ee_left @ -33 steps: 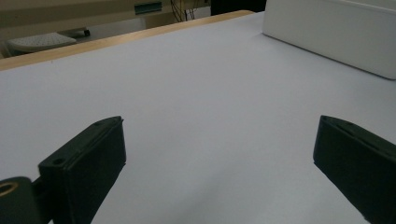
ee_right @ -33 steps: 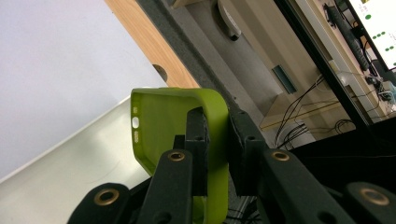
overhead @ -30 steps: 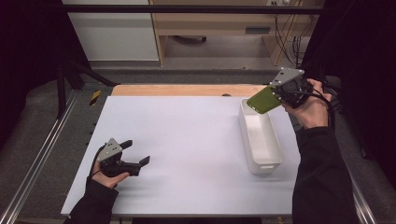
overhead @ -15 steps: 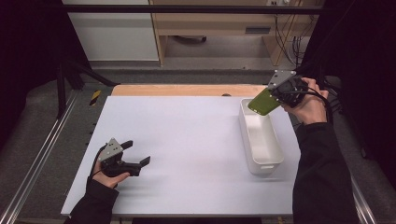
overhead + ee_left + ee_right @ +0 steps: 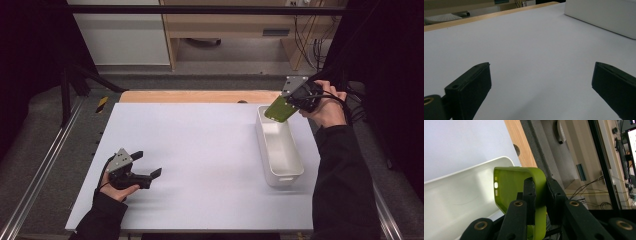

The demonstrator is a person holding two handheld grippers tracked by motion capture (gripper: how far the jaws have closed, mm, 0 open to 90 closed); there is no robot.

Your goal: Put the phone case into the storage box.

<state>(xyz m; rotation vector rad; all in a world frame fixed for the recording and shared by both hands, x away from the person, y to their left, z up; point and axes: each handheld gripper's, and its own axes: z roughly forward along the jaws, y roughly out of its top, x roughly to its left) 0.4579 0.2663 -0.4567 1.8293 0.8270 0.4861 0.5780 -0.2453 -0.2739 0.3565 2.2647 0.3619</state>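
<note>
Placement is under way: green phone case (image 5: 279, 110) is clamped by right tool (image 5: 295, 102) above white bin (image 5: 287, 167); lowering is needed next, while left tool (image 5: 150, 169) is spread wide.

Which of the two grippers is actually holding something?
The right gripper, raised over the far end of the white bin: its fingers pinch the wall of a green phone case. The left gripper rests open on the table, holding nothing.

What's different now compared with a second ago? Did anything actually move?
Very little. The right gripper, still shut on the green phone case, drifted slightly toward the table's near side and now hangs over the far end of the white bin. The left gripper stayed open, resting on the white table; the bin did not move.
</note>
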